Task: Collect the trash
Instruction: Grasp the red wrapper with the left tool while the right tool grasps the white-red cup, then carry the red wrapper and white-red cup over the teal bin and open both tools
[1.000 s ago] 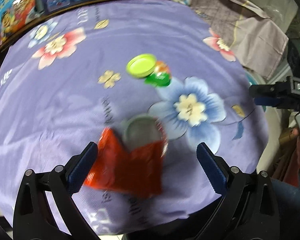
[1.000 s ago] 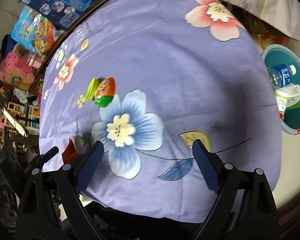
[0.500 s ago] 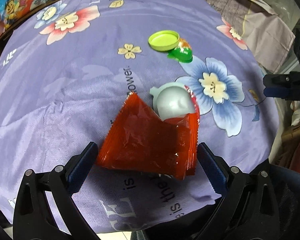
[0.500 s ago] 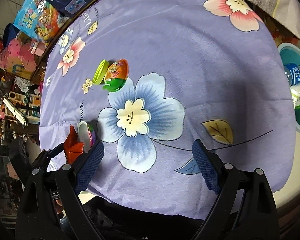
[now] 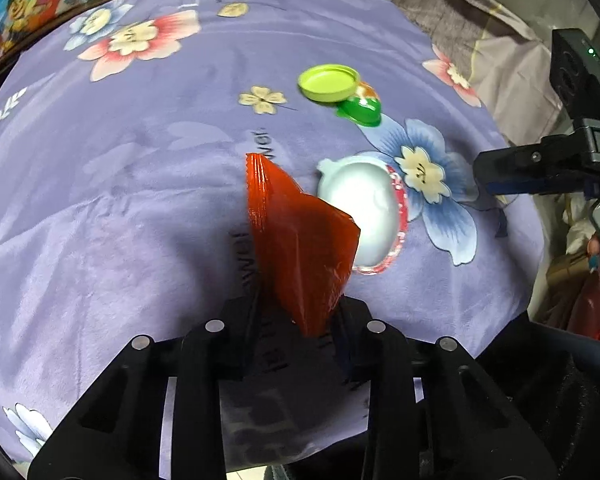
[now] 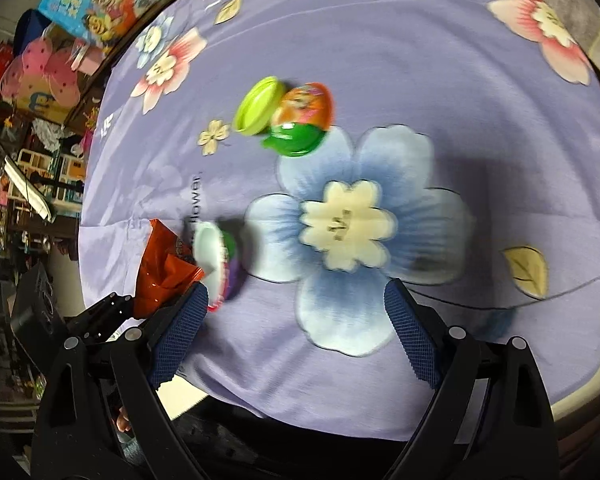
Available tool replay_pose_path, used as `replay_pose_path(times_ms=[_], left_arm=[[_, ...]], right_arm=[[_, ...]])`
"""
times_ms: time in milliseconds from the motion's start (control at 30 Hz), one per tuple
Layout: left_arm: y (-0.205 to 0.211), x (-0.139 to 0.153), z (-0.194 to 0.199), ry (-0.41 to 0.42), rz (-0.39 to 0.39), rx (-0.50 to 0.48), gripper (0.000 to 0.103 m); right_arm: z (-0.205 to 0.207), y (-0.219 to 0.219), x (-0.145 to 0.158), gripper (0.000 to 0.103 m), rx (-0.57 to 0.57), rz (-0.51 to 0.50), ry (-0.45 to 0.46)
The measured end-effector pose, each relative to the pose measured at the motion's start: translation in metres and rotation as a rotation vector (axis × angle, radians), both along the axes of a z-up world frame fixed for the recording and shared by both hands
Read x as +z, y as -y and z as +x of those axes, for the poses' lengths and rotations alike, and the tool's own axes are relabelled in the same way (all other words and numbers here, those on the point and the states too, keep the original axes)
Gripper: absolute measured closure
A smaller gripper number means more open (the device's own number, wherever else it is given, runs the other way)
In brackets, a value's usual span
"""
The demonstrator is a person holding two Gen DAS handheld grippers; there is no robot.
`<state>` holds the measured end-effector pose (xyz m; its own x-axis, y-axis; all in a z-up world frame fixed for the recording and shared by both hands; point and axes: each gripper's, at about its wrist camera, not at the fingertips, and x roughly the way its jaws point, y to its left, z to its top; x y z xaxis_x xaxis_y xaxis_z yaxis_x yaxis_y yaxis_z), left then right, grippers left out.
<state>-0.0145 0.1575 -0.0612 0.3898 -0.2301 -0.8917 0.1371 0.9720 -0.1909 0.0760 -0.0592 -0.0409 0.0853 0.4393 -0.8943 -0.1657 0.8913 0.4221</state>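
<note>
Purple flowered cloth (image 5: 140, 200) covers the counter. Left gripper (image 5: 296, 320) jaws are closing on a red wrapper (image 5: 300, 240), pinched upright. At its two o'clock lies an overturned white cup (image 5: 356, 208). Right gripper (image 6: 296, 328) hangs open, empty.

— What do my left tongs (image 5: 296, 320) look like from here?
— Matte black linkage arms, round silver rivets at each pivot.
— And my right tongs (image 6: 296, 320)?
— Same black frame and rivets, with dark blue, cross-hatched pads (image 6: 410, 332); white lettering marks the body.
</note>
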Motion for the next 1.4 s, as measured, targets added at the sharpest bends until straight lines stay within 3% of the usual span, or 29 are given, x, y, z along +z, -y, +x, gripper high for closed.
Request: replay_pose_path(times_ms=[400,567,767,833,867,900,1000,1200,1333,1367,1400], left_arm=[[-0.058,0.003,-0.009,0.009,-0.048,0.121,0.071],[-0.059,0.0,-0.005,0.007,-0.05,0.119,0.07],[-0.055,0.001,-0.004,0.012,-0.037,0.112,0.053],[-0.053,0.003,-0.003,0.021,-0.018,0.112,0.045],[-0.052,0.004,-0.003,0.026,-0.008,0.113,0.042],[-0.051,0.004,-0.001,0.031,0.007,0.116,0.038],[-0.051,0.006,0.003,0.045,0.041,0.132,0.024],[-0.051,0.008,0.013,0.059,0.09,0.139,0.014],[-0.048,0.002,0.024,0.059,0.113,0.132,0.015],[-0.046,0.001,0.025,0.062,0.117,0.129,0.031],[-0.044,0.0,0.027,0.056,0.119,0.124,0.056]], right_arm=[[-0.005,-0.077,-0.018,0.017,0.12,-0.009,-0.038],[-0.004,-0.09,-0.02,0.017,0.137,-0.052,0.015],[-0.002,-0.102,-0.03,0.02,0.17,-0.102,0.049],[-0.004,-0.105,-0.028,0.034,0.191,-0.129,0.096],[-0.004,-0.105,-0.026,0.054,0.198,-0.154,0.116],[-0.003,-0.104,-0.026,0.056,0.199,-0.157,0.122],[0.0,-0.092,-0.027,0.056,0.179,-0.134,0.114],[0.005,-0.064,-0.023,0.056,0.115,-0.098,0.105],[0.009,-0.041,-0.018,0.056,0.066,-0.073,0.106],[0.01,-0.034,-0.017,0.056,0.052,-0.068,0.107],[0.01,-0.03,-0.016,0.056,0.043,-0.065,0.107]])
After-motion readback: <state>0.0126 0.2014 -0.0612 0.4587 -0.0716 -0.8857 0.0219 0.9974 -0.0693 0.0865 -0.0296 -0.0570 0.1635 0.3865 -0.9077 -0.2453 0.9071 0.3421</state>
